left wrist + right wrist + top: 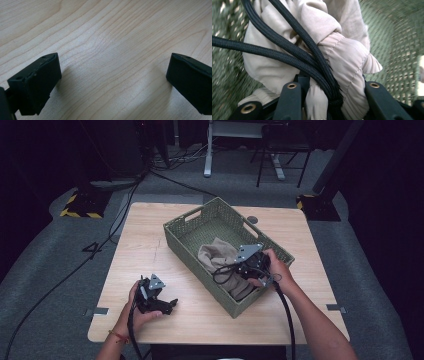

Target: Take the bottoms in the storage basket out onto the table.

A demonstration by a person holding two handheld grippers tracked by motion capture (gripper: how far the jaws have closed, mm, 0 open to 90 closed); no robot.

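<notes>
Cloth (312, 50), beige and bunched, sits between the right gripper's (332, 100) fingers (289, 100), which are closed most of the way and press on a fold of it, inside the green basket (192, 220) on the table (145, 250). Black cords (287, 50) cross the cloth in front of the fingers. Its bundle runs along the basket's length. Left gripper (155, 295) rests on bare table, fingers (37, 82) wide apart, holding nothing.

1 basket (182, 237), seemingly 1 garment (220, 256).
</notes>
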